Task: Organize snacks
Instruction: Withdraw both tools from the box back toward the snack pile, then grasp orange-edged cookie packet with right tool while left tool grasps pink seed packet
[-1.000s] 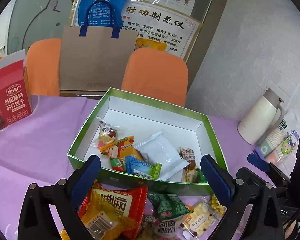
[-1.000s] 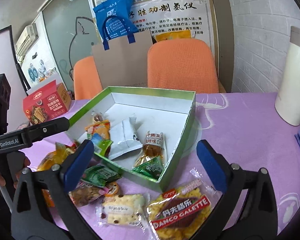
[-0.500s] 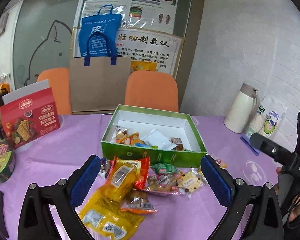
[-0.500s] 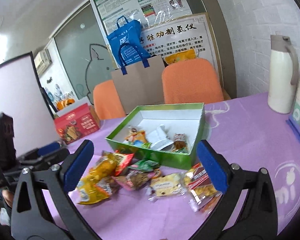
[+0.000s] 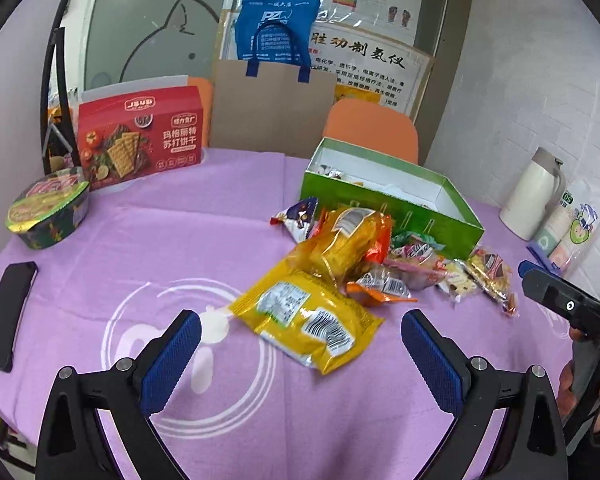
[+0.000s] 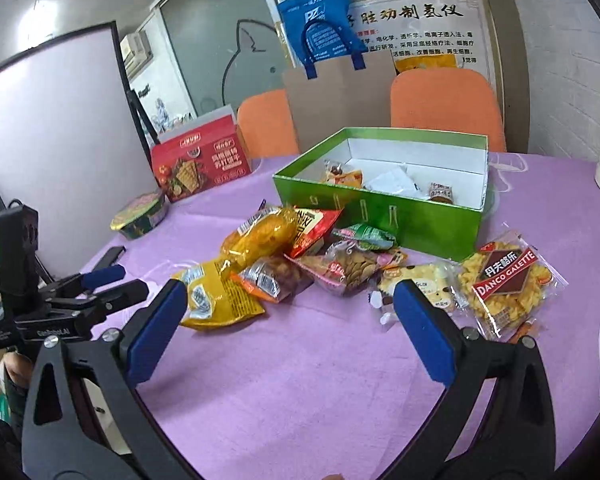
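Both grippers' fingers (image 5: 171, 360) spread, empty

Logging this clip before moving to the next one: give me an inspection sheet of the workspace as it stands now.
Surface: purple tablecloth, white swirl print.
Job's things: open green cardboard box holding a few packets; loose snack packets in front, including large yellow bag and Danco Galette packet.
Clutter: red cracker box, instant noodle bowl, black phone, white thermos.
Grippers: left gripper and right gripper, jaws open, empty.
Cables: nothing seen.
Surroundings: orange chairs, posters, brown paper bag.
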